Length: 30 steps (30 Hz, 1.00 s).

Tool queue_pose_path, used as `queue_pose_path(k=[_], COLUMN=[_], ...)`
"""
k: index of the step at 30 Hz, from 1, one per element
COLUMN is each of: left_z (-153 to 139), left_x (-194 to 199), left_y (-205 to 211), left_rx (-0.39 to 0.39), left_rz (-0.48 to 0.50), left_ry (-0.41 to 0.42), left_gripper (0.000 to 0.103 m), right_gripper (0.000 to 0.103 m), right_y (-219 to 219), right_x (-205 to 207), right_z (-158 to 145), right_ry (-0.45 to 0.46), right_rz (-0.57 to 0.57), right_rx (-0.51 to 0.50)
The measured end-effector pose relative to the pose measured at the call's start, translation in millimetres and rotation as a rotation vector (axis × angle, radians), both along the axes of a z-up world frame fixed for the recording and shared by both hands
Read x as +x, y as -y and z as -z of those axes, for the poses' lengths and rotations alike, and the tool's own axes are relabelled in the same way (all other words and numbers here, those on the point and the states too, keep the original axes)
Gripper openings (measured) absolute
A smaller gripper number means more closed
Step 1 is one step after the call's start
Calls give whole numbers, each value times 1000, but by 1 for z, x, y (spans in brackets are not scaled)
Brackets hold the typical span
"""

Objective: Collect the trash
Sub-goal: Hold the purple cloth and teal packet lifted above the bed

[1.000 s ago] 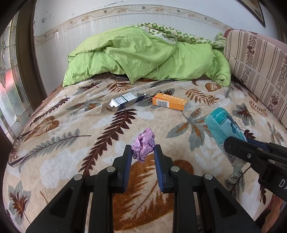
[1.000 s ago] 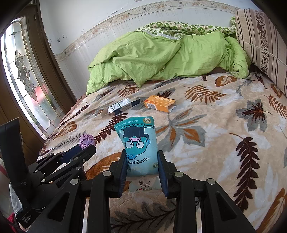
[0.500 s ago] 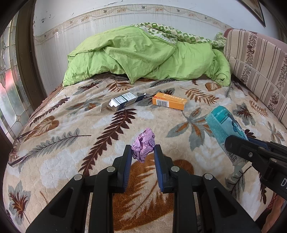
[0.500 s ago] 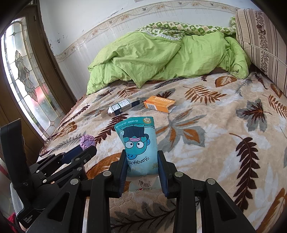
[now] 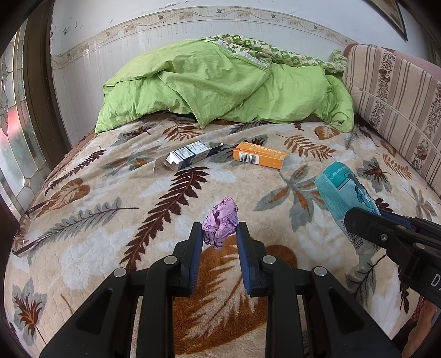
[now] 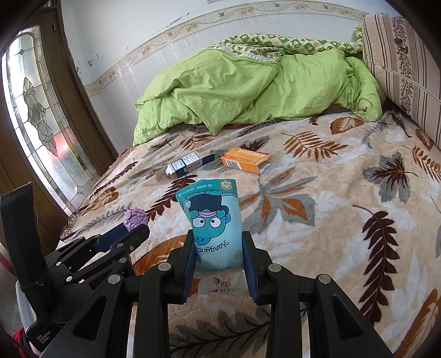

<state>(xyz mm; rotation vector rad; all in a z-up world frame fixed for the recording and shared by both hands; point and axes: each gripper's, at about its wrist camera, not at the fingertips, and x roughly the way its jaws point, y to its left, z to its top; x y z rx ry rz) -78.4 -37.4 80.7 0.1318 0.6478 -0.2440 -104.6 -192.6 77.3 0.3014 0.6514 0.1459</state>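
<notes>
The left gripper is clamped on a crumpled purple wad, held above the leaf-patterned blanket. The right gripper squeezes a teal snack bag upright between its pads. Farther up the blanket, a white-and-blue box and an orange box lie side by side, apart.

Can't read the print on the orange carton or the blue-and-white carton, too small from here. Teal snack pouch: lower end is hidden behind my right gripper fingers; in the left wrist view that gripper's body covers the pouch's lower half. Crumpled purple wrapper: its sides sit behind the left gripper pads. Green quilt covers the head of the bed. Picture frame cut off top right.
</notes>
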Motion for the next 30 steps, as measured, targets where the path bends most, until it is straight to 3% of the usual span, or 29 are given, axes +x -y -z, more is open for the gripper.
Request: queue_pose_path(k=[30], left_z=[0], left_x=[0], left_y=[1], left_rx=[2], left_rz=[-1], left_ry=[-2], left_gripper=[24], right_gripper=[33], right_y=[1], right_x=[-1], right_z=[0], right_ry=[2], right_rz=[-2], right_rx=[1])
